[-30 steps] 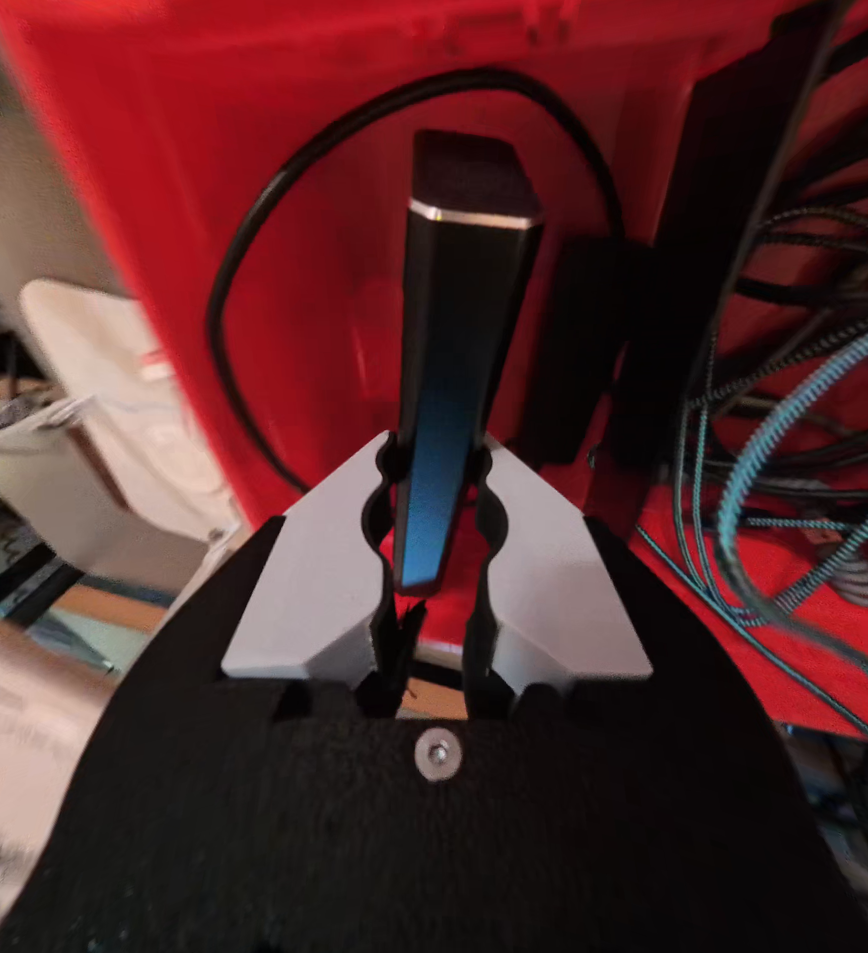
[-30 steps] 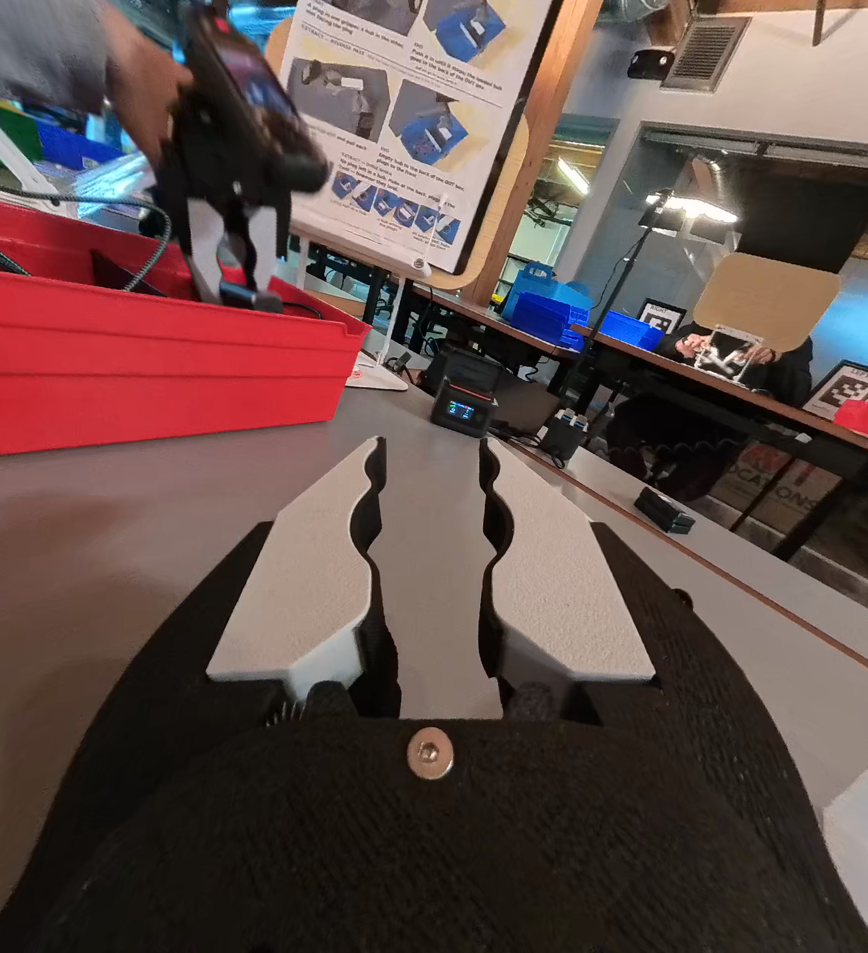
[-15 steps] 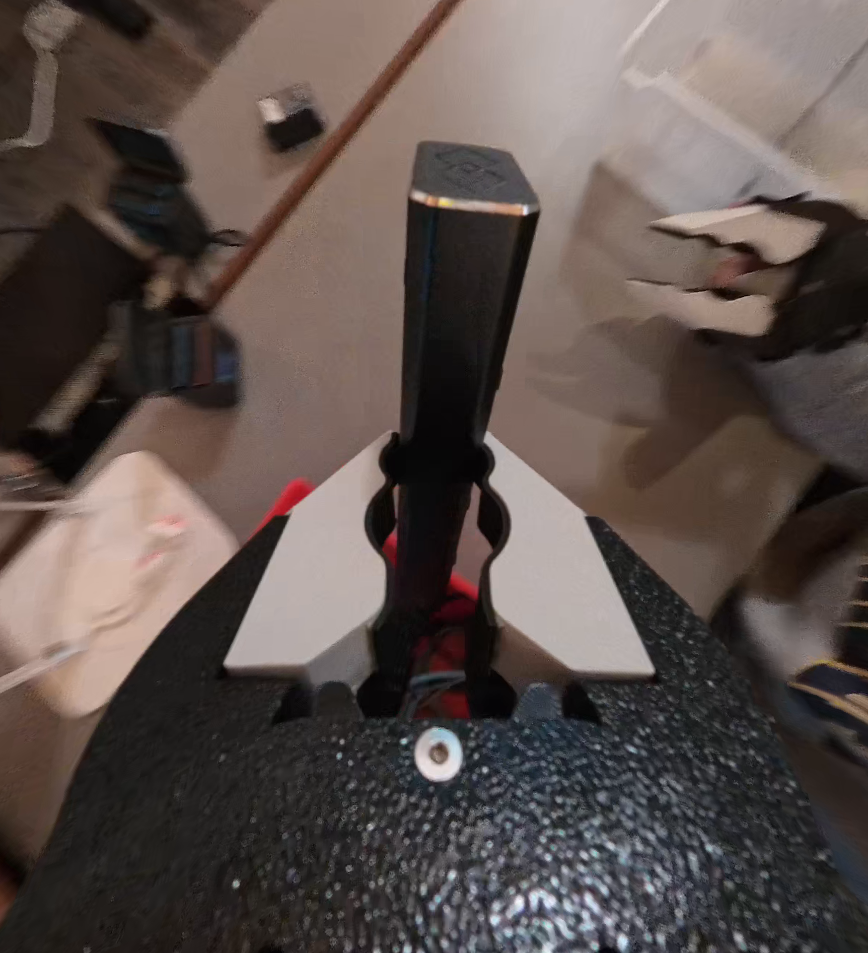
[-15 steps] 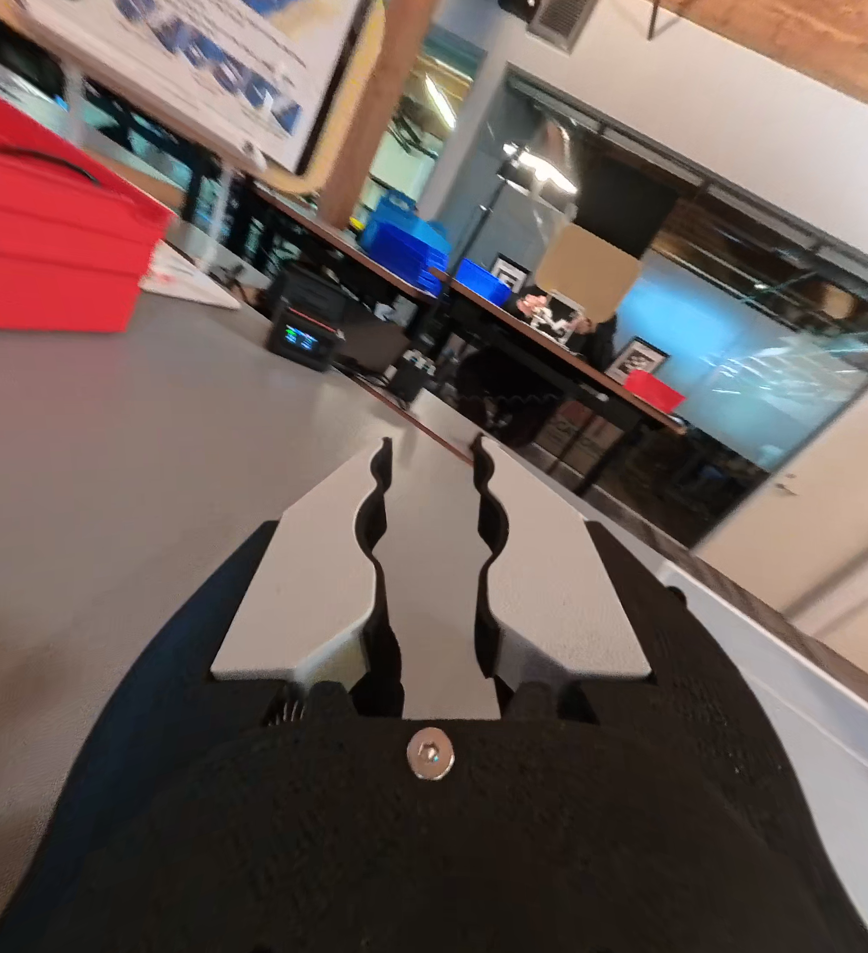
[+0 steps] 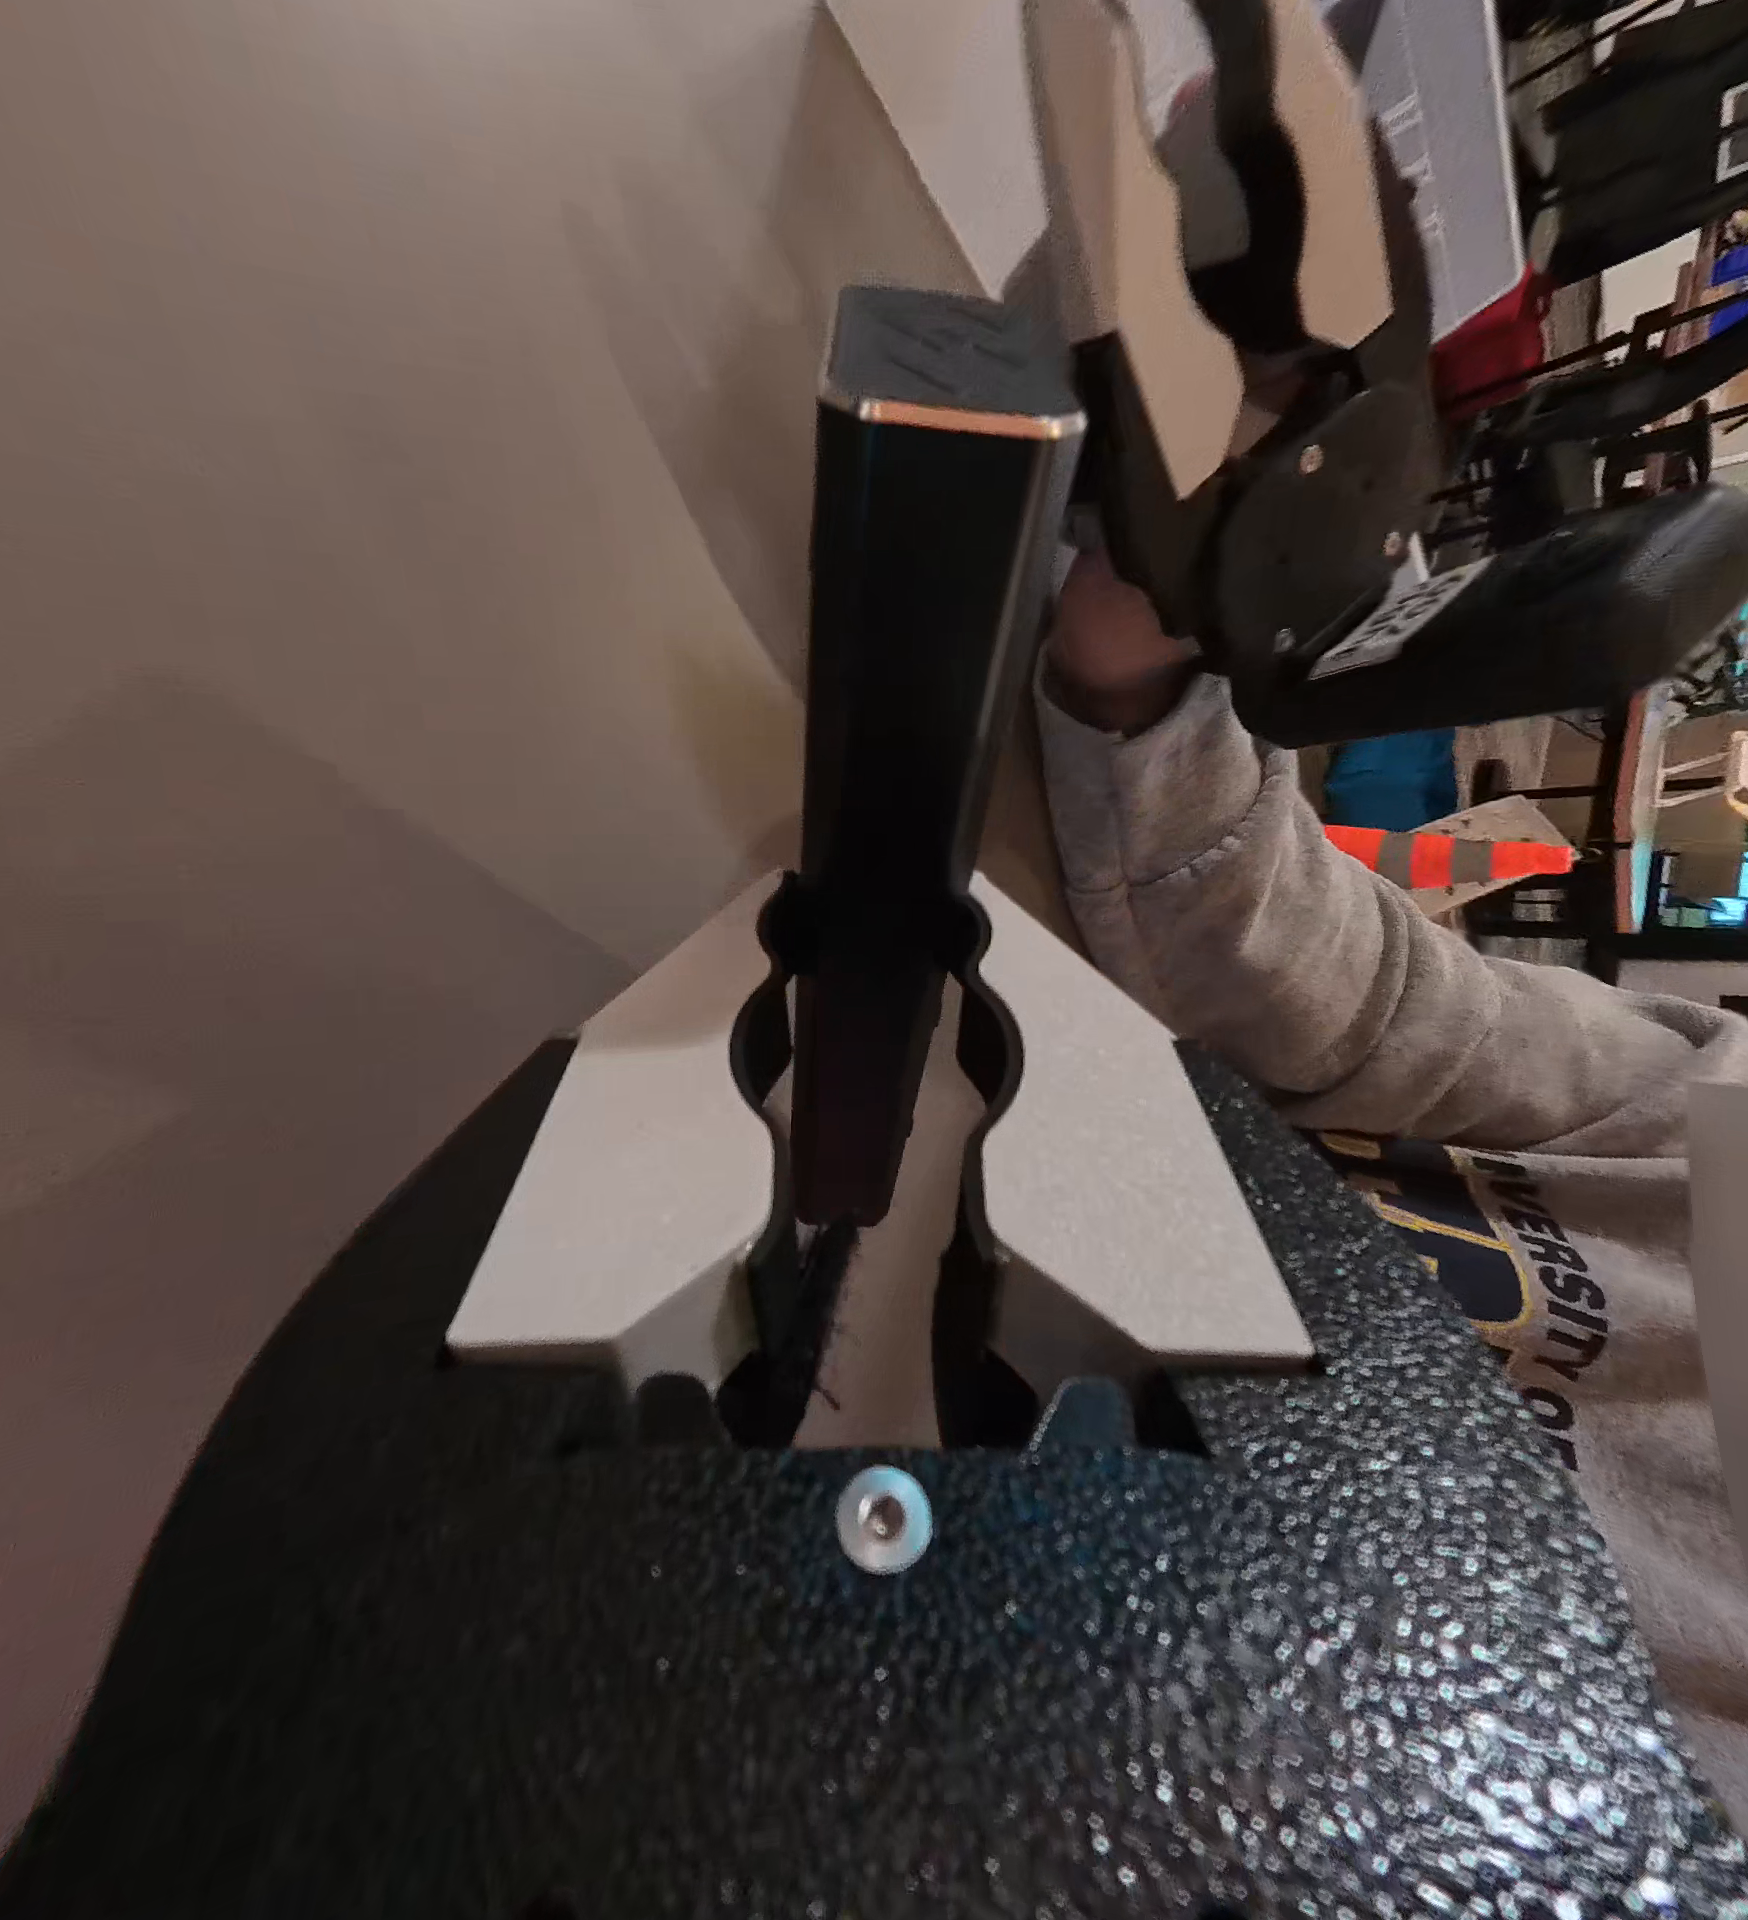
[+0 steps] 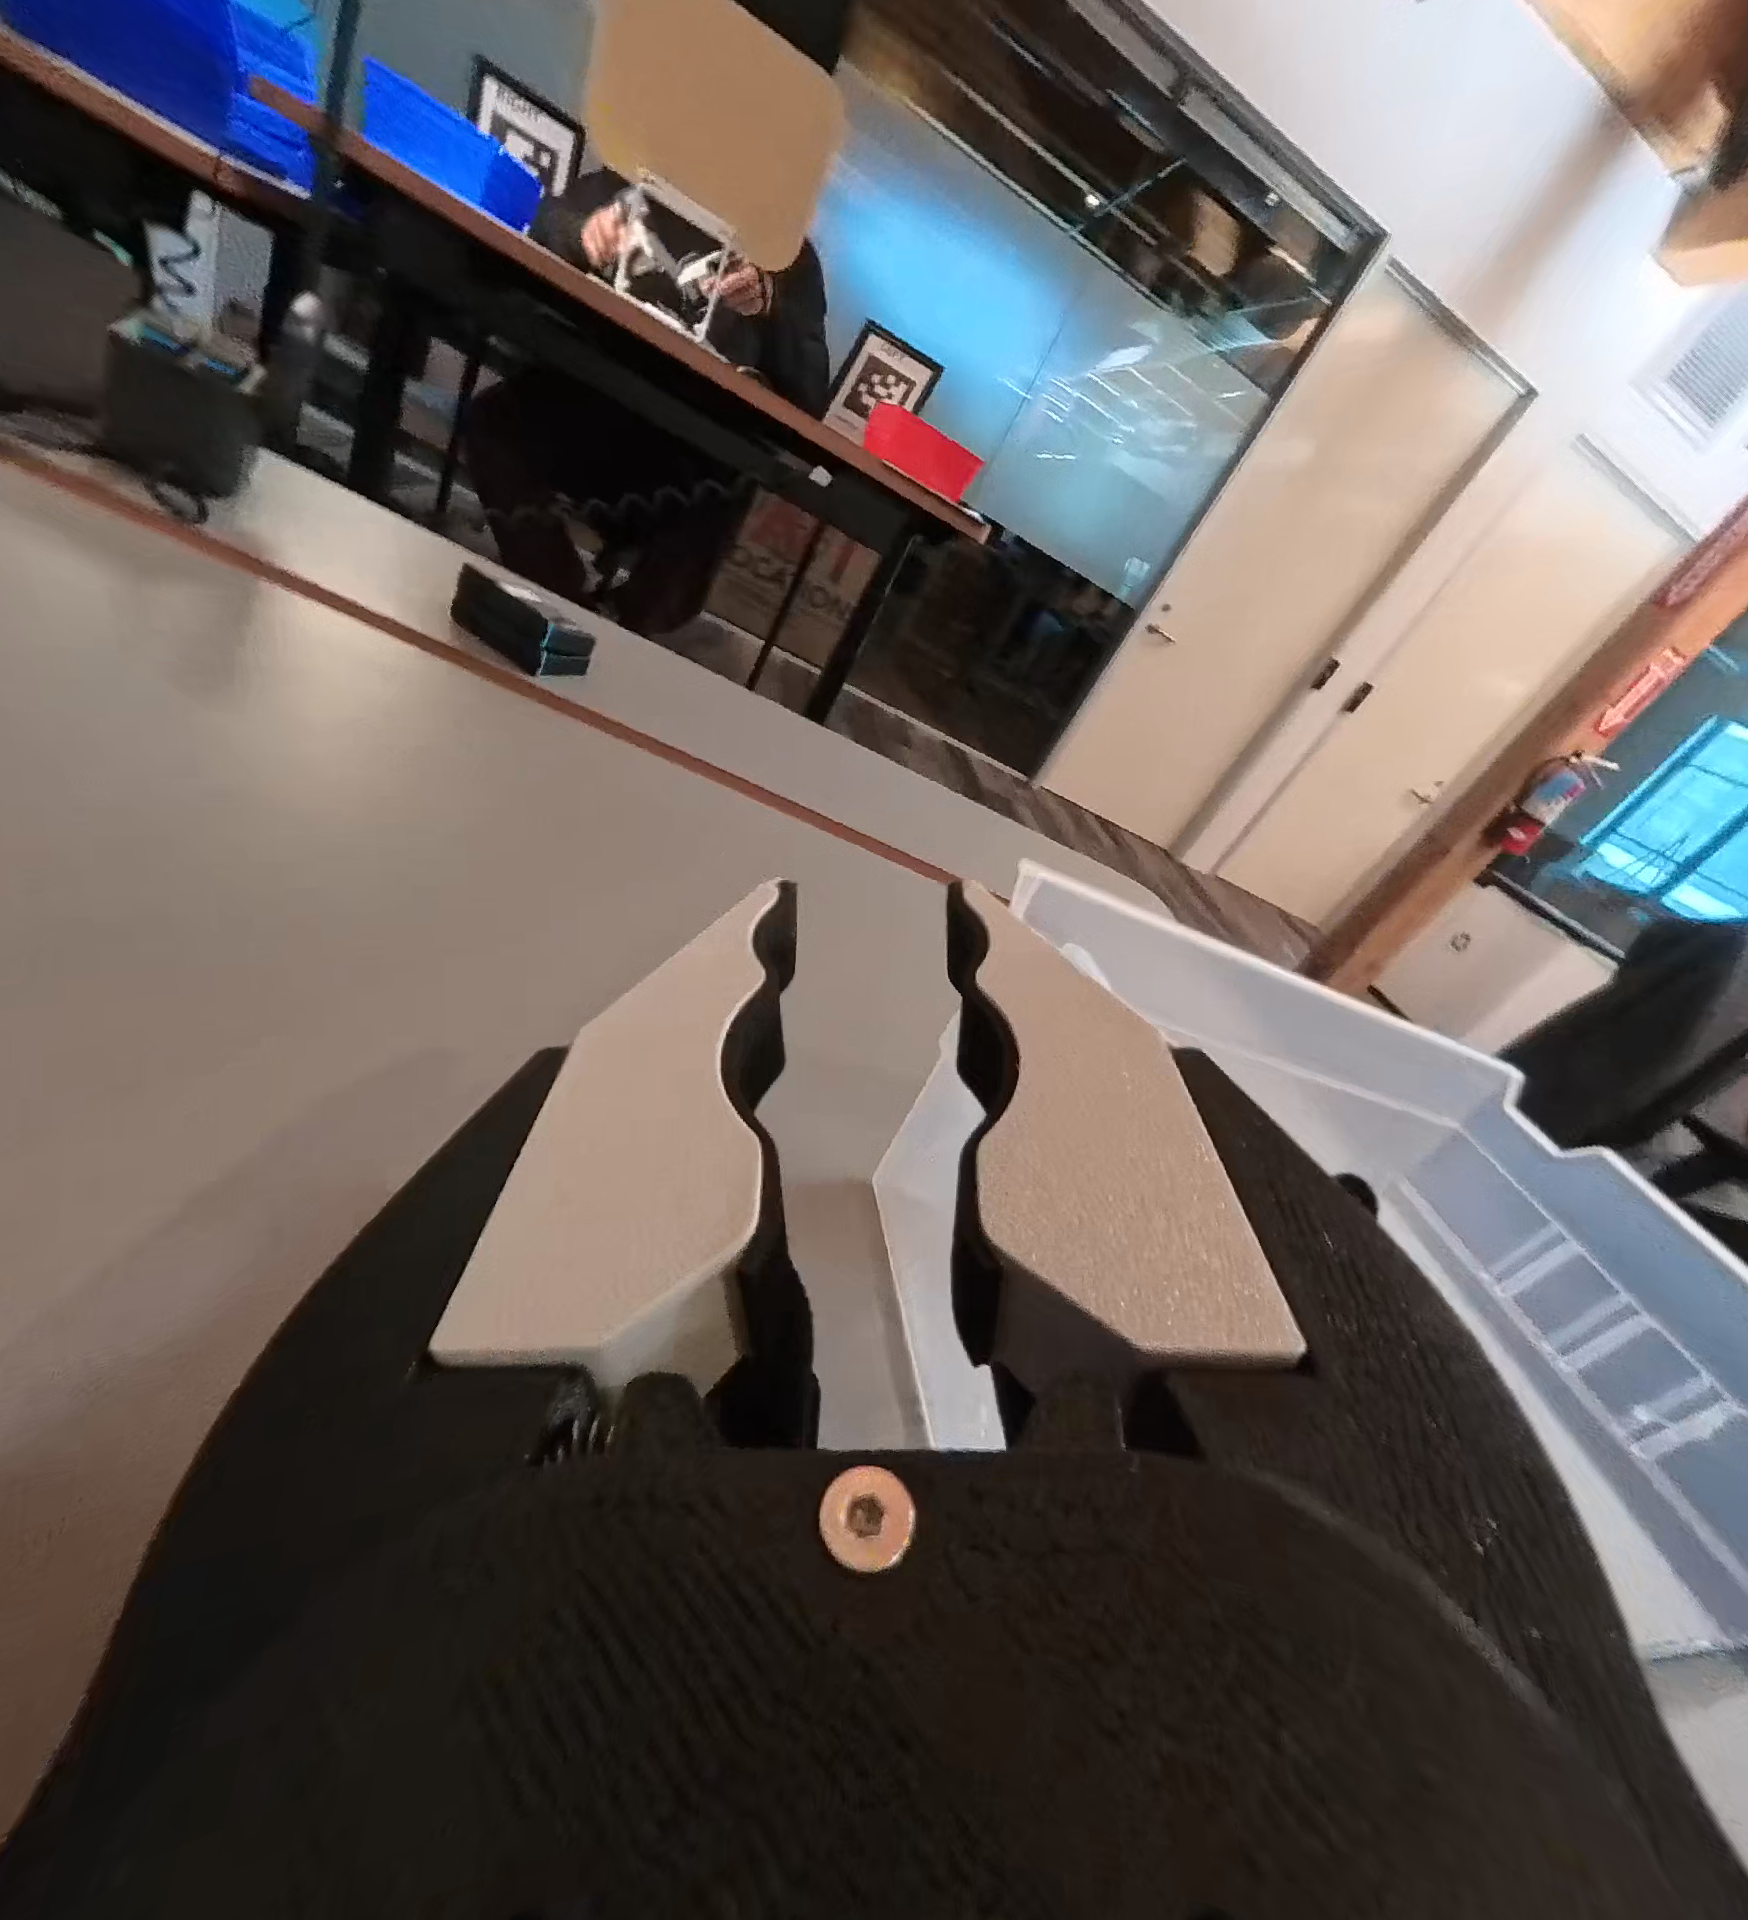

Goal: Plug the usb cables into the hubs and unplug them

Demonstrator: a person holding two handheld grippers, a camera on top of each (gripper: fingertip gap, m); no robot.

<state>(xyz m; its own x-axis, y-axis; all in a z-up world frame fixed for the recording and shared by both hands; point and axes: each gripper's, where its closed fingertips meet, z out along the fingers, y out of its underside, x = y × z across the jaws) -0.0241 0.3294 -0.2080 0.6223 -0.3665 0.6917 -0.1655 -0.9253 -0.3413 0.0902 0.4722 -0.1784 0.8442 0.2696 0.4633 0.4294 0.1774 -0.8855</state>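
Left wrist view:
Hub: a long black USB hub (image 5: 917, 727) with a bright metal edge near its far end stands out forward from the left gripper (image 5: 870, 914), its near end sunk between the pale fingers (image 5: 641, 1164).
Left gripper state: clenched on the hub, both pale fingers pressed against its dark sides near the tips.
Cable: a thin dark lead (image 5: 813, 1309) trails from the hub's near end, down into the gripper's throat.
Backdrop: a pale grey table (image 5: 330, 520) fills the left half of the view, well behind the hub.
Right gripper: seen farther off at upper right (image 5: 1234, 187), blurred, its black body held by a hand (image 5: 1109, 634) in a grey sleeve (image 5: 1244, 894); it sits just beside the hub's far end, and I cannot tell whether they touch.

Right wrist view:
Right gripper state: released (image 6: 870, 904), a clear gap between the two pale fingers (image 6: 621, 1174) and nothing between them.
Table: the same grey surface (image 6: 226, 831) stretches away to the left and far side.
Bin: a clear plastic bin (image 6: 1472, 1174) lies near the right finger, its rim running off to the right.
Small box: a black and blue box (image 6: 522, 629) rests far off near the table's edge.
Room: a seated person (image 6: 735, 312) works at a far desk, a red tray (image 6: 922, 447) to their right.
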